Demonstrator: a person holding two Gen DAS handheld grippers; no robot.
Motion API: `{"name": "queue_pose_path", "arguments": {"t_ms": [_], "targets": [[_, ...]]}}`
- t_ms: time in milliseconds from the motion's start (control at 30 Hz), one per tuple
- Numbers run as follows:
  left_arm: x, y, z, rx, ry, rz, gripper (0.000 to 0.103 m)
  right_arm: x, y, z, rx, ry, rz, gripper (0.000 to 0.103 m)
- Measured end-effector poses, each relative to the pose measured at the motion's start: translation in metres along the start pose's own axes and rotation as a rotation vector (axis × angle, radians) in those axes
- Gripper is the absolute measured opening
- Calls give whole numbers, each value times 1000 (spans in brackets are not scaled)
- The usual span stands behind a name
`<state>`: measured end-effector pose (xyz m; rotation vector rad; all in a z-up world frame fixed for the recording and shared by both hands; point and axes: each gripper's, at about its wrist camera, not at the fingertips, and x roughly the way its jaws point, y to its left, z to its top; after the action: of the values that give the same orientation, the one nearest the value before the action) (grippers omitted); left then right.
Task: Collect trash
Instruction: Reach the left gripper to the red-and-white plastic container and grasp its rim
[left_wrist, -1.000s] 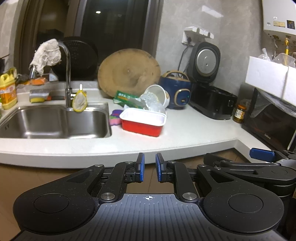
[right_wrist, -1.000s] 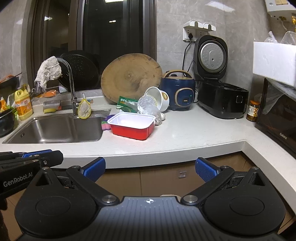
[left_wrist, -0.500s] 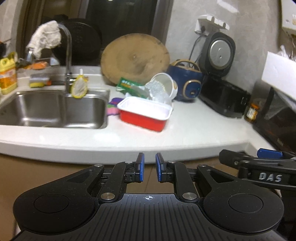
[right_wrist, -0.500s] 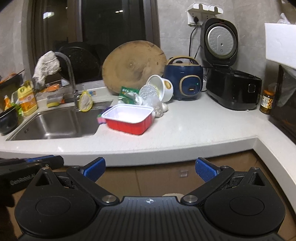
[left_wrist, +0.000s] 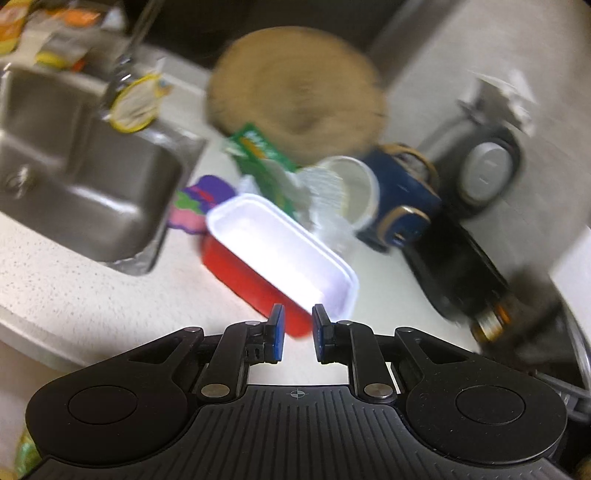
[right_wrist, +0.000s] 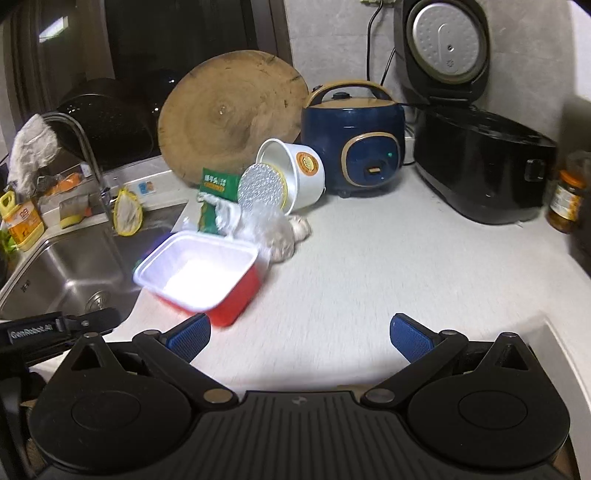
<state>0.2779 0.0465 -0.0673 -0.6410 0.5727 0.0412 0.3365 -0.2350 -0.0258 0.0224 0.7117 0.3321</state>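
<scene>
Two grippers hang over the near edge of the white counter (right_wrist: 369, 266). The left gripper (left_wrist: 297, 338) has its jaws a little apart and opening, with nothing pinched; the near corner of the red tray (left_wrist: 258, 280) shows just beyond its blue pads. The right gripper (right_wrist: 300, 334) has its jaws spread wide and empty, to the right of that tray (right_wrist: 236, 299). The tray, white inside, sits on the counter just right of the steel sink (right_wrist: 70, 277). Behind the tray lie crumpled clear plastic (right_wrist: 269, 229), a green packet (right_wrist: 218, 184) and a tipped white cup (right_wrist: 295, 173). Farther back, a round wooden board (right_wrist: 232, 110) leans against the wall, with a blue cooker (right_wrist: 354, 147) and a black cooker (right_wrist: 480, 162) to the right of it.
</scene>
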Motion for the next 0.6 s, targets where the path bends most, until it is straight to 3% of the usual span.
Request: {"name": "queue_pose_path", "arguments": {"t_ms": [167, 267, 300, 467, 600], "targets": [[34, -1, 26, -51, -46, 110, 18, 87, -35, 33, 45, 85, 153, 103], [52, -7, 36, -74, -73, 265, 18, 138, -46, 45, -33, 106, 196, 103], [57, -8, 40, -94, -75, 287, 18, 153, -49, 50, -49, 122, 198, 103], [81, -16, 49, -69, -88, 508, 18, 208, -61, 74, -57, 177, 280, 103], [94, -19, 44, -37, -19, 537, 21, 248, -70, 86, -33, 301, 276, 103]]}}
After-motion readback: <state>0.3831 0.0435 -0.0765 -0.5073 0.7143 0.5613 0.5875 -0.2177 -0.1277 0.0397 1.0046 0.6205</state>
